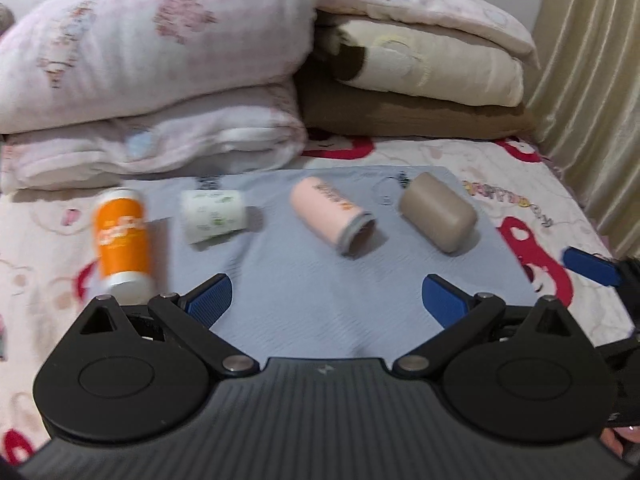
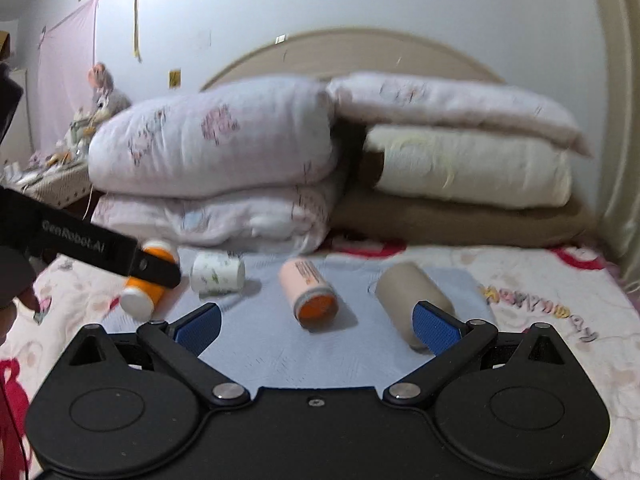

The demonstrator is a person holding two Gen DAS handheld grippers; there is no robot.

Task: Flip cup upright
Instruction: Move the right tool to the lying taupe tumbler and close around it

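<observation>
Four cups lie on their sides in a row on a light blue mat (image 1: 312,292) (image 2: 280,344) on the bed. From left: an orange cup (image 1: 122,236) (image 2: 154,286), a white leaf-patterned cup (image 1: 212,216) (image 2: 218,274), a pink cup (image 1: 332,216) (image 2: 310,290) with its mouth toward me, and a taupe cup (image 1: 438,212) (image 2: 408,292). My left gripper (image 1: 326,300) is open and empty above the mat's near part. My right gripper (image 2: 318,324) is open and empty, with its right finger (image 2: 436,328) in front of the taupe cup.
Folded quilts and pillows (image 1: 160,80) (image 2: 224,160) are stacked behind the mat. A curtain (image 1: 592,80) hangs at the right. The left gripper's body (image 2: 80,240) crosses the right wrist view at left. A cluttered bedside stand (image 2: 52,168) is at far left.
</observation>
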